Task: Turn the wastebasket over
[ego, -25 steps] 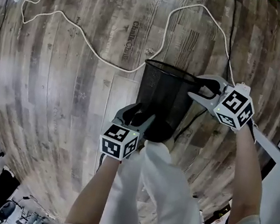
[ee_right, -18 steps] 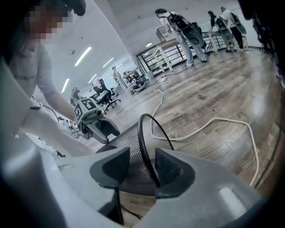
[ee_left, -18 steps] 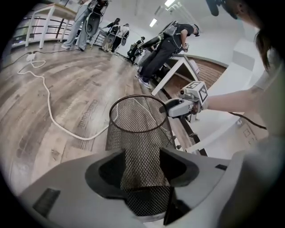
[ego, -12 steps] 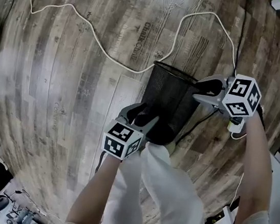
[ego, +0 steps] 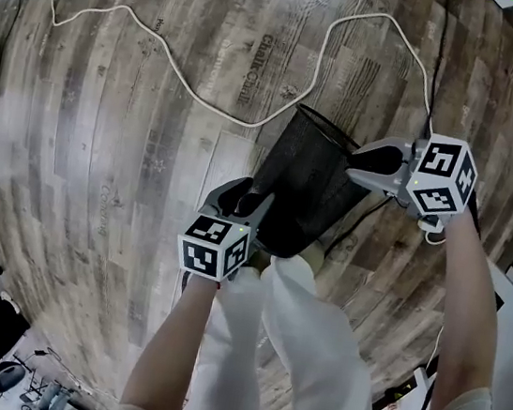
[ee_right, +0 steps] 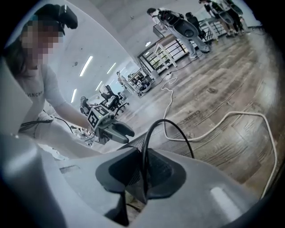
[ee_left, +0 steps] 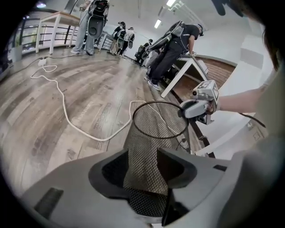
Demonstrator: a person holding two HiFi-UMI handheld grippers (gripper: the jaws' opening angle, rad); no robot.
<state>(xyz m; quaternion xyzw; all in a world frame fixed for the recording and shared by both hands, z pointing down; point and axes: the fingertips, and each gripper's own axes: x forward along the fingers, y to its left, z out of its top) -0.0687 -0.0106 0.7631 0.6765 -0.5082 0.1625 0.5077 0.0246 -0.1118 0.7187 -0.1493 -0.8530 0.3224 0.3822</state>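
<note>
Black mesh wastebasket (ego: pixel 307 183) tilted on a wooden floor (ego: pixel 134 135), held by two tools.
The left tool (ego: pixel 249 203) has just been closing and clasps the basket's lower wall; the right tool (ego: pixel 357 163), also just closing, pinches the rim. To flip it well, hold both grips firm, swing the base up over the rim, and avoid the white cable (ego: pixel 205 97) nearby.

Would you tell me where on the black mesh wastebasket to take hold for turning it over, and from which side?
I would grip the wastebasket at two places. Pinch the thin wire rim from the right, where the open mouth exposes both wall faces. Clasp the base from the near side: it tapers narrowest there.
</note>
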